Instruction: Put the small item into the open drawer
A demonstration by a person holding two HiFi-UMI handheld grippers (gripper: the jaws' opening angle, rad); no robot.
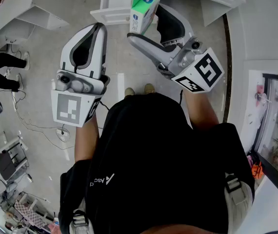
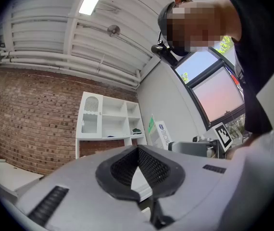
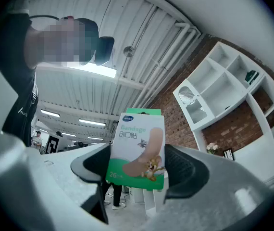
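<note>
The right gripper (image 1: pixel 149 22) has its jaws spread wide and pinches a bandage box (image 1: pixel 145 5) between the black pads. The box is held clear of any surface, upright in the right gripper view (image 3: pixel 137 148), its white and green front with a cartoon print facing the camera. It fills the gap between the jaws and hides what lies straight ahead of them. The left gripper (image 1: pixel 99 29) is pressed together at the tips, with only an empty diamond-shaped gap further back between the pads (image 2: pixel 138 150), and it touches nothing. A white shelf unit (image 2: pixel 109 120) stands against a brick wall (image 2: pixel 31 114). One compartment has an arched front, and another holds a small dark green item (image 2: pixel 137 130) too small to identify. The same unit appears tilted in the right gripper view (image 3: pixel 223 88). In the head view, white furniture (image 1: pixel 110 13) behind the box is cut off by the top edge, and whether a drawer stands open there cannot be made out.
</note>
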